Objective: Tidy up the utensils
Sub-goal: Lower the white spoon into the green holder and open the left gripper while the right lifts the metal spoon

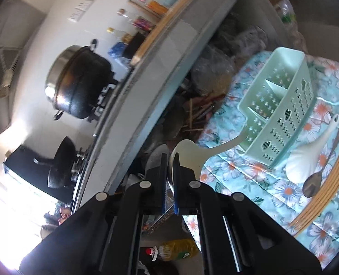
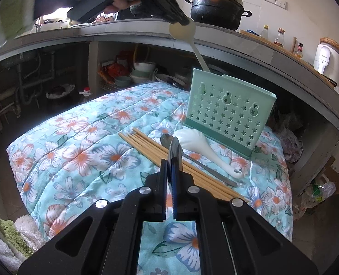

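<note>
Utensils here look light and rigid: the left gripper [image 1: 169, 160] pinches a cream plastic rice paddle [image 1: 187, 153] by its blade, the handle tip reaching over the mint-green utensil caddy [image 2: 229, 105], while the right gripper [image 2: 169, 167] has its fingers pressed on the bowl of a metal spoon [image 2: 175, 151] held in front of that caddy. Left lying just in front of the caddy on the floral quilt [image 2: 77, 137] are a white rice scoop [image 2: 199, 145], a second metal spoon [image 2: 192, 158] and bamboo chopsticks [image 2: 169, 158]. Smooth plastic and steel are probably slippery, so the scoop wants a grip mid-handle and the thin chopsticks a pinch near the middle.
</note>
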Demonstrator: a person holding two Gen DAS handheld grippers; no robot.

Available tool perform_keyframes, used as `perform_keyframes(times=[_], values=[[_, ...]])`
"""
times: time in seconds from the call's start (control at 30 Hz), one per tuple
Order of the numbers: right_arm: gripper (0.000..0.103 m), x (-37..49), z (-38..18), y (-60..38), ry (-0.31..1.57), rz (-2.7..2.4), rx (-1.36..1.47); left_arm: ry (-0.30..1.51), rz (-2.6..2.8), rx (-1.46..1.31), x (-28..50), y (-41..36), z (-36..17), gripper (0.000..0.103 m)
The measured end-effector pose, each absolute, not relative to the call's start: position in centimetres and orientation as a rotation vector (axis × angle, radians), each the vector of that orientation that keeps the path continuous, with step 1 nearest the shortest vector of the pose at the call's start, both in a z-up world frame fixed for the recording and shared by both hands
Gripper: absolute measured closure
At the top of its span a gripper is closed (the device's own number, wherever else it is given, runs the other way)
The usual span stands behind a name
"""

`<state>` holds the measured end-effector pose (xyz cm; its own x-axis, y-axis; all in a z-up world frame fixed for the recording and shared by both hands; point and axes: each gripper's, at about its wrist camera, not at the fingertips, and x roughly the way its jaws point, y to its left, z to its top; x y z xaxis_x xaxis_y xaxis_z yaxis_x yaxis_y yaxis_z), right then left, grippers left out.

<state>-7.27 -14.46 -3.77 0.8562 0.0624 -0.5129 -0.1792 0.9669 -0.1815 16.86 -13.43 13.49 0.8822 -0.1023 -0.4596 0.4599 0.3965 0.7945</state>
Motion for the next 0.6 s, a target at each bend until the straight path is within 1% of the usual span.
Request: perform_keyframes(times=[0.1, 0.23, 0.27, 0.43, 0.47, 0.5, 0.53, 0.6], values=[[0.099, -7.3, -3.8, -14.9, 0.528, 0.123, -0.216, 0.41, -0.376, 1.193, 17.5, -14.5, 12.5, 0.1], [0.099, -7.2, -3.9, -15.4, 0.531, 0.123, -0.198, 0.486, -0.383, 1.227, 18.9, -15.9, 11.1, 0.099], [0.099, -7.2, -3.9, -15.6, 0.532, 0.123, -0.193, 0.508, -0.386, 1.213, 19.4, -16.2, 10.9, 0.096], [0.099, -7.1, -3.8, -16.0, 0.532, 0.118, -0.179, 0.625, -0.451, 1.018, 21.9, -16.9, 11.0, 0.094], [0.099, -7.2, -3.8, -16.2, 0.532, 0.115, -0.173, 0.64, -0.464, 0.972, 22.3, -16.8, 11.0, 0.088], [0.099, -7.2, -3.7, -16.3, 0.532, 0.114, -0.169, 0.646, -0.472, 0.939, 22.6, -16.9, 11.1, 0.08], [0.099, -7.1, -3.6, -16.6, 0.534, 0.112, -0.16, 0.649, -0.478, 0.903, 22.9, -16.8, 11.3, 0.075], [0.099, -7.1, -3.5, -17.0, 0.535, 0.108, -0.148, 0.647, -0.494, 0.799, 23.5, -16.2, 12.0, 0.061]])
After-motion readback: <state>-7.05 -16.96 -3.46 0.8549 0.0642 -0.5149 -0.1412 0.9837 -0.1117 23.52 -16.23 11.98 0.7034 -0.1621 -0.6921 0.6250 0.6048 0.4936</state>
